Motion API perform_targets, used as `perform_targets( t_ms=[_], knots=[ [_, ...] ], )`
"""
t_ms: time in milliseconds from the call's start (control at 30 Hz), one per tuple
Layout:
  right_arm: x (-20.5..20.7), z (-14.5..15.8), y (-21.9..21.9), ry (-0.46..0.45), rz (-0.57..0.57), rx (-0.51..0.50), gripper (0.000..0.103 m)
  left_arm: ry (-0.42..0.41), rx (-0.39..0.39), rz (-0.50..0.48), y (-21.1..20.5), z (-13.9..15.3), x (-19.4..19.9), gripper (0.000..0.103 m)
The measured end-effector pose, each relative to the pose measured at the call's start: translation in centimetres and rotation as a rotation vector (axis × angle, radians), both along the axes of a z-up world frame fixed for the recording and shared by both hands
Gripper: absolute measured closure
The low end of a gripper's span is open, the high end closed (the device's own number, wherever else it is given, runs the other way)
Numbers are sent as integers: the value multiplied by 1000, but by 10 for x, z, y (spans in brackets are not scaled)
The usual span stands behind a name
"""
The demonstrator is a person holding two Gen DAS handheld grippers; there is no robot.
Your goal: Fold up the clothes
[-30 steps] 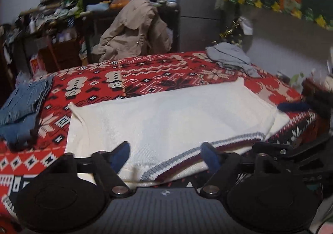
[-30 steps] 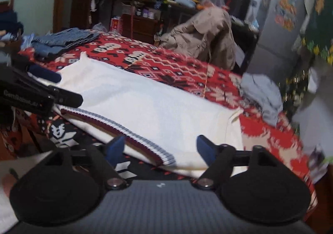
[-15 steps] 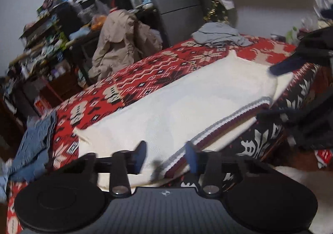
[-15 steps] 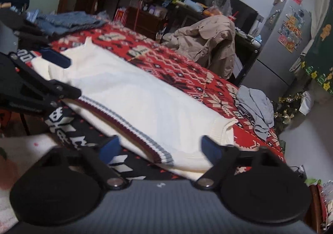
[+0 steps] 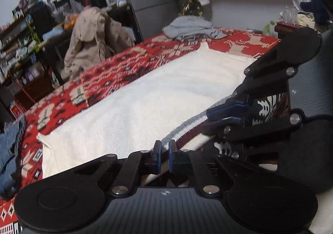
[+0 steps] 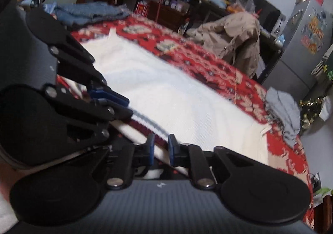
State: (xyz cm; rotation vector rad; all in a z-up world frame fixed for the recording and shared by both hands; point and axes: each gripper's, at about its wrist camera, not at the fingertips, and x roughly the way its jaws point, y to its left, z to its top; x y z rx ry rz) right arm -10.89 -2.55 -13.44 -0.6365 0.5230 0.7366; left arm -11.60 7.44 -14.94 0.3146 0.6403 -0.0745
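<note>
A white knit sweater [image 5: 156, 98] lies flat on the bed, its grey and maroon striped hem [image 5: 183, 127] along the near edge. My left gripper [image 5: 164, 148] has its jaws closing, with the hem pinched between the blue pads. My right gripper [image 6: 160, 144] is also closing its jaws, and the striped hem [image 6: 149, 123] runs between its pads. Each gripper shows in the other's view: the right gripper [image 5: 210, 118] bites the hem just to the right, and the left gripper [image 6: 127, 106] bites it on the left. The sweater [image 6: 166, 92] stretches away from both.
A red patterned blanket [image 5: 116, 71] covers the bed. A grey garment [image 5: 191, 27] lies at its far end and blue jeans [image 5: 10, 144] at the left edge. A beige jacket [image 5: 93, 36] hangs on a chair behind, by cluttered shelves and a grey fridge [image 6: 306, 42].
Both grippers' jaws went from wide apart to nearly together on the striped hem. Both grippers dropped toward the bed edge, rolled, and now sit close side by side.
</note>
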Motion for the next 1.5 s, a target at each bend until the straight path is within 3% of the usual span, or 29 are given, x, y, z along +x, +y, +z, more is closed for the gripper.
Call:
perform_targets(
  t_ms=[267, 400, 567, 767, 867, 967, 1067, 1233, 1500],
  knots=[
    [20, 14, -30, 169, -79, 129, 91, 12, -76, 26, 8, 1, -4, 96],
    [44, 26, -64, 137, -263, 204, 91, 16, -109, 40, 11, 1, -3, 95],
    [79, 13, -105, 147, -442, 210, 91, 25, -142, 53, 15, 2, -2, 95],
    [72, 2, -135, 173, -468, 246, 90, 22, -158, 66, 15, 2, -2, 95],
    [71, 11, -145, 205, -483, 286, 89, 21, -161, 67, 16, 2, -2, 95],
    [79, 23, -144, 177, -496, 321, 90, 20, -166, 70, 16, 1, -2, 95],
    [98, 25, -135, 165, -511, 315, 98, 20, -169, 72, 17, 2, -3, 95],
    [124, 7, -129, 236, -535, 327, 103, 15, -178, 79, 17, 1, -4, 94],
    [100, 5, -159, 264, -546, 341, 103, 8, -192, 83, 18, 0, -4, 94]
  ],
)
